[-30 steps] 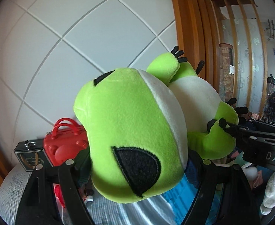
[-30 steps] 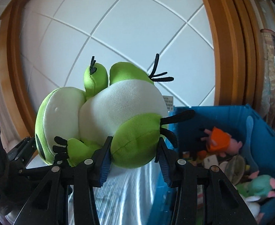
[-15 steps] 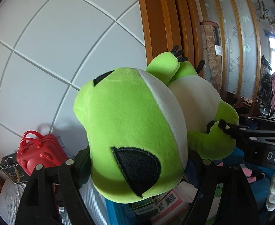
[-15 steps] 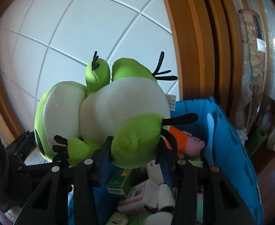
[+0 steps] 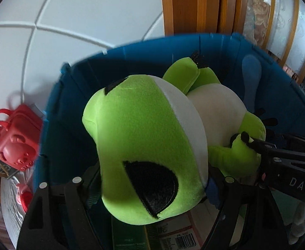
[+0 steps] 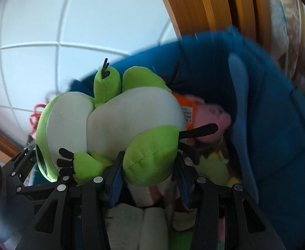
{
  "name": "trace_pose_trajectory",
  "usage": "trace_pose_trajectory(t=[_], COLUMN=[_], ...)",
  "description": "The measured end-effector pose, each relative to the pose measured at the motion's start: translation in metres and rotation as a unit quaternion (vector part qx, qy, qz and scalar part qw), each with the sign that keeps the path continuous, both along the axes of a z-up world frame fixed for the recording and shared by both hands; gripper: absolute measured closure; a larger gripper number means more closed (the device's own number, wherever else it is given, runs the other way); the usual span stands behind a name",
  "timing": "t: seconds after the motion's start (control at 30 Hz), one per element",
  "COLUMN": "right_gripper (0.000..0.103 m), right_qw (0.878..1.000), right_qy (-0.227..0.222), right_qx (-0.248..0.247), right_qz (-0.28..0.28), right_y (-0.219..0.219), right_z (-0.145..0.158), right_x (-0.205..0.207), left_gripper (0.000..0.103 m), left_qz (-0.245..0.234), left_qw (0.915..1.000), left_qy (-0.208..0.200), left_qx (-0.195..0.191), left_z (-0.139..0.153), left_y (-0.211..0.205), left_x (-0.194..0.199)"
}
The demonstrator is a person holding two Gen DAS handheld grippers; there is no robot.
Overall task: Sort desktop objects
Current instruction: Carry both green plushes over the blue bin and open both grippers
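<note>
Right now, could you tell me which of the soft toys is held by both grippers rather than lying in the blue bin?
The green frog plush: the left gripper clamps its head, the right gripper its leg. The pink pig plush lies loose in the blue bin.

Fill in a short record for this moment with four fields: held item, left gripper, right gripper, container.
held item: green frog plush, carried by both grippers
left gripper: shut on the frog's head
right gripper: shut on one frog leg
container: blue bin below the frog, already holding a pink plush and boxes
outside bin: red toy case to its left
</note>
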State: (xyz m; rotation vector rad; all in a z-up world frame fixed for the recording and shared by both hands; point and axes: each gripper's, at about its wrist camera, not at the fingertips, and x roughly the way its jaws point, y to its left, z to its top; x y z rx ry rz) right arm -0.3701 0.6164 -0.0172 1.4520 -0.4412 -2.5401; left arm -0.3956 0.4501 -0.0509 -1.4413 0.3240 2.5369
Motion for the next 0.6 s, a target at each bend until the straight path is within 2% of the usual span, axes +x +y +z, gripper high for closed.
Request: trace_pose_trajectory(t=[0.03,0.1,0.23,0.47,0.6], right_gripper=[0.059,0.058,0.056,0.054,0.047], right_qw=[1.000,0.999,0.998,0.998,0.997], right_qy=[-0.017,-0.035,-0.032,-0.032,-0.030], right_qx=[0.012,0.028,0.057,0.061,0.072], right_qz=[0.002,0.006,0.015,0.017,0.016], right_y=[-0.002,-0.007,-0.018,-0.015,-0.015], right_z=[-0.010,-0.023,-0.027,-0.026,-0.022], right_x=[-0.002,-0.003,0.000,0.009,0.016], left_gripper=[0.021,0.019,0.016,0.016,0.016], left_qz=[-0.002,-0.003,-0.008,-0.012,-0.007], left_qw=[0.9997,0.9988,0.9981,0.9984,0.9988], left_qy=[-0.022,-0.038,-0.034,-0.030,-0.023], left_qx=[-0.010,-0.031,-0.050,-0.046,-0.042], left_z=[-0.010,-0.022,-0.027,-0.027,-0.022], left_y=[0.003,0.007,0.015,0.027,0.034], left_x=[-0.002,-0.002,0.002,0.012,0.020])
